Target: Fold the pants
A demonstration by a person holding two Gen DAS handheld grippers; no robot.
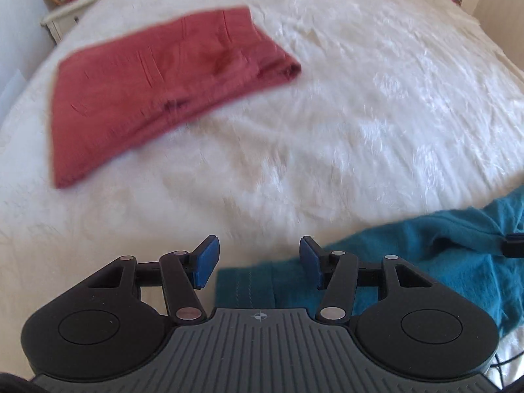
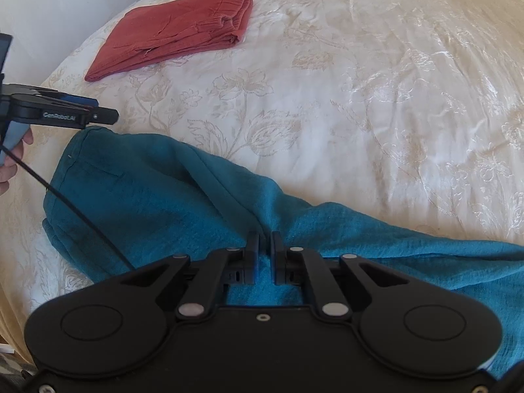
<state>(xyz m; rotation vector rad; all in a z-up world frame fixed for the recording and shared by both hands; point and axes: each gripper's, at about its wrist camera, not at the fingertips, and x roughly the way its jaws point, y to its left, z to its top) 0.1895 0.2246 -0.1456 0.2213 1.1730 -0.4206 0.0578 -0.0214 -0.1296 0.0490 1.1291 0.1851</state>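
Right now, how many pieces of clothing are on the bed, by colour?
Red: 1, the folded red pants
Teal: 1, the teal pants, rumpled, pinched by the right claw
Total: 2 garments on the bedspread; the left claw is open above the teal cloth.

Your teal pants (image 2: 183,196): soft matt cloth, slightly crinkly weave. Red pants (image 2: 177,29) beyond them: same matt, textured cloth. Bedspread (image 2: 360,98) under both: shiny satin-ish cloth, floral pattern. Your grippers: matt black plastic, left gripper (image 1: 258,262) pads (image 1: 206,260) blue, smooth.
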